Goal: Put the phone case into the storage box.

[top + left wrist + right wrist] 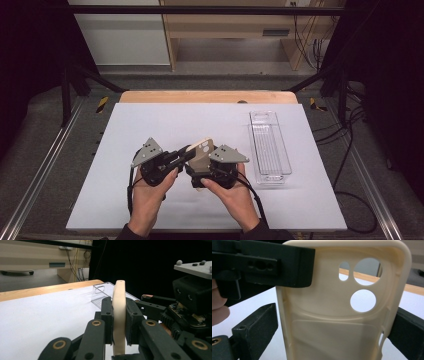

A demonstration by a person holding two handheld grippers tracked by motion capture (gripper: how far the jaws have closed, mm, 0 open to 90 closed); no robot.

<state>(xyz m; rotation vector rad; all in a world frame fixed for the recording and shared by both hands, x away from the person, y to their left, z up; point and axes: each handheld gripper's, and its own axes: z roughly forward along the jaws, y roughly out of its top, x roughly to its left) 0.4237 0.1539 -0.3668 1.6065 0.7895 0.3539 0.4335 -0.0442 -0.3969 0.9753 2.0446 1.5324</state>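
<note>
Together, both grippers hold one cream phone case (203, 151) above the white table cover (150, 125), near the person's edge of the table. From the high view, the left gripper (186, 154) reaches in from the left and the right gripper (200, 172) sits just under the case, each topped by its grey three-cornered plate; the two hands lie close side by side.

Seen along the left gripper (119, 322), the case (119, 315) stands edge-on and upright between the two black jaws, which are clamped flat against its two faces. The right gripper's body shows just beyond, at the right of that view.

Along the right gripper (332, 337), the case (337, 322) shows its hollow inner side, with three round camera holes near its top corner. That gripper's two jaws stand at the case's long side edges, one at each side; the right one meets the edge, while at the left one I cannot tell whether the pad quite touches. One jaw of the left gripper lies across the case's top left corner there.

A clear plastic tray (270, 147) lies on the table cover to the right, well apart from the hands, its long side running away from the person.
</note>
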